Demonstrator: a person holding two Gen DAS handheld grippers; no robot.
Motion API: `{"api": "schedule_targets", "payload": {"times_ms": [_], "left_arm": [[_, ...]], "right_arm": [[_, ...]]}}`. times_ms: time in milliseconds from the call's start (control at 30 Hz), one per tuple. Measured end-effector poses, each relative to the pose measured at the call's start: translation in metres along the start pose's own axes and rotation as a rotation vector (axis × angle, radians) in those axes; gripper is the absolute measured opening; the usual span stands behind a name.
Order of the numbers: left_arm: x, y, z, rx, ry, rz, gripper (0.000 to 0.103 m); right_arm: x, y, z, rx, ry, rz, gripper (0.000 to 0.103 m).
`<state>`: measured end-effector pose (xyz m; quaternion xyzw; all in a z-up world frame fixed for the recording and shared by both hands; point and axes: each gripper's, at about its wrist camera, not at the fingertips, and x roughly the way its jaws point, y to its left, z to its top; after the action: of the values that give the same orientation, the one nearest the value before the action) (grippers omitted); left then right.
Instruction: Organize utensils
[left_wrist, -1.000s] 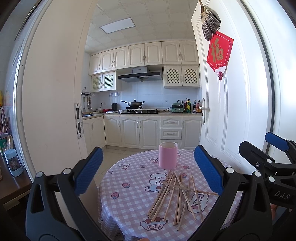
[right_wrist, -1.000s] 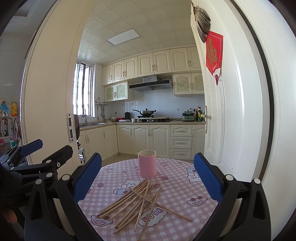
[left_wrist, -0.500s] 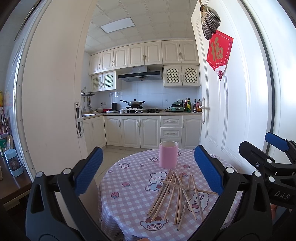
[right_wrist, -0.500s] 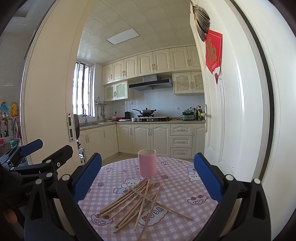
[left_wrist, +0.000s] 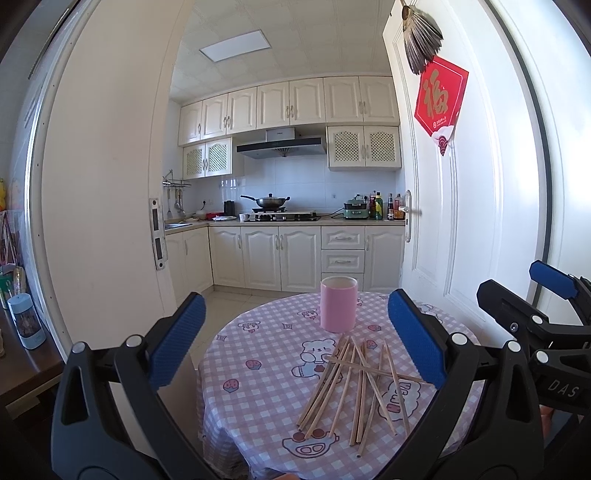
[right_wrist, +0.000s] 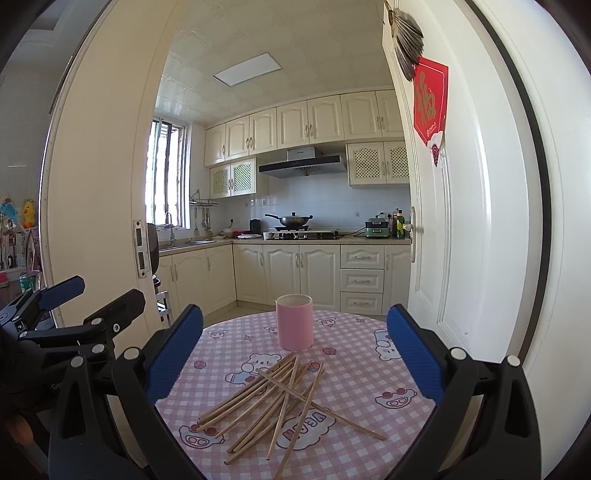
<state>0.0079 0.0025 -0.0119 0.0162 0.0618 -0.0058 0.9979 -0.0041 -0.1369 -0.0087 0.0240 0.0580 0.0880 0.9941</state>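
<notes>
Round counter (left_wrist: 258, 354) covered with a pink checked cloth with bear prints, standing in front of an open kitchen doorway. Pink cylindrical cup (left_wrist: 338, 304) stands upright toward the far side of the counter, open top, looks empty from this angle but the inside is not really visible. Loose pile of wooden chopsticks (left_wrist: 354, 387) lies flat on the cloth just in front of the cup, near side; sticks mostly fan toward the camera, a couple cross over the others. Far tips of the pile come close to the cup base; touching or not, cannot tell.

Left tool (left_wrist: 295, 338) is above the near-left edge of the counter, blue-padded fingers (left_wrist: 179, 338) wide apart, nothing between them. Right tool (right_wrist: 293, 349) is just beside it on the right, fingers (right_wrist: 413, 354) also spread wide, holding nothing. Each tool shows at the edge of the other's view. Both are clear of the chopsticks and the cup, no contact.

Background: white door (left_wrist: 443, 229) swung open on the right with a red paper decoration (left_wrist: 439, 101), cream cabinets, wok (left_wrist: 271, 201) on the stove.
</notes>
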Motion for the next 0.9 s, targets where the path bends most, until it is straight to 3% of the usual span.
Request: {"api": "schedule_targets", "payload": {"times_ms": [567, 900], "left_arm": [[0.057, 0.015, -0.009, 0.005, 0.111, -0.019, 0.097], [0.101, 0.030, -0.018, -0.030, 0.241, -0.061, 0.097]], "right_arm": [[0.051, 0.002, -0.005, -0.056, 0.039, -0.001, 0.096], [0.090, -0.021, -0.018, -0.015, 0.172, 0.026, 0.096]]}}
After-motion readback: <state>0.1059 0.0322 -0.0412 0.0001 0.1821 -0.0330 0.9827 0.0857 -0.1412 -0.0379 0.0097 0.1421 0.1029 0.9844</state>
